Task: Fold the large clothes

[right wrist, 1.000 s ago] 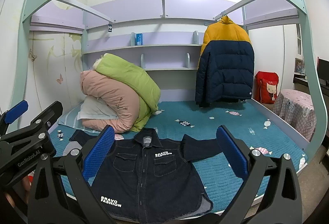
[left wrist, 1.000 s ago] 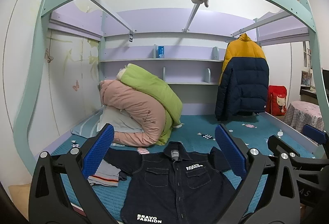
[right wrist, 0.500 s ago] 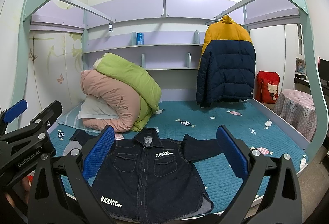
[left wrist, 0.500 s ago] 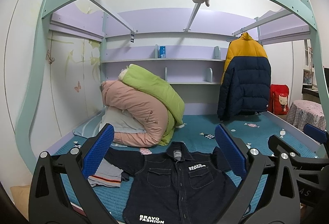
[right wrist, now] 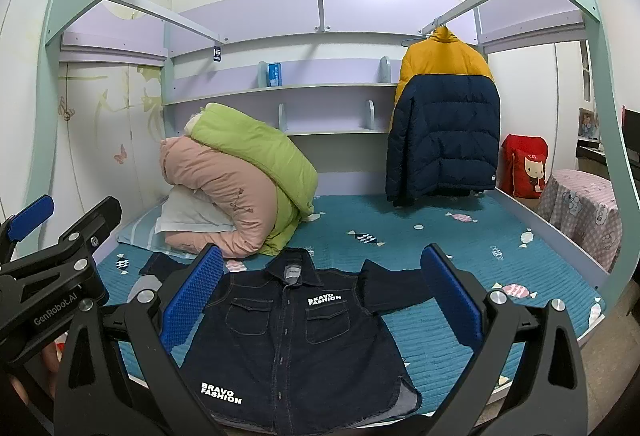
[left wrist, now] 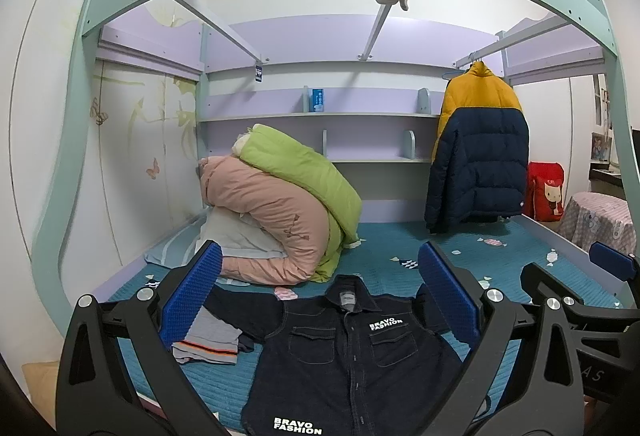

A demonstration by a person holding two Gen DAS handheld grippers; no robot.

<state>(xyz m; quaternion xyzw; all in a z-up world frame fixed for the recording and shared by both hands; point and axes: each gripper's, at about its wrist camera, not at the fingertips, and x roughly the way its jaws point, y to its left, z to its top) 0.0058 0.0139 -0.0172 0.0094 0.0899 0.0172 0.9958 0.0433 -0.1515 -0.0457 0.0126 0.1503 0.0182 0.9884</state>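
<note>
A dark denim shirt [left wrist: 352, 356] with white "BRAVO FASHION" lettering lies flat, front up, at the near edge of the teal bed [left wrist: 384, 248]; it also shows in the right wrist view [right wrist: 296, 340], sleeves spread to both sides. My left gripper [left wrist: 320, 292] is open and empty, held above the shirt's collar end. My right gripper [right wrist: 320, 292] is open and empty above the shirt too. The left gripper's body [right wrist: 52, 276] shows at the left of the right wrist view.
Rolled pink and green quilts [left wrist: 280, 216] on a pillow sit at the back left. A folded grey garment [left wrist: 208, 340] lies left of the shirt. A yellow and navy puffer jacket [left wrist: 476, 152] hangs at the back right. A covered stool [right wrist: 580, 212] stands right of the bed.
Both views have shifted slightly; the left gripper has drifted a little left and back, so the shirt sits further right in its view. Both grippers stay open.
</note>
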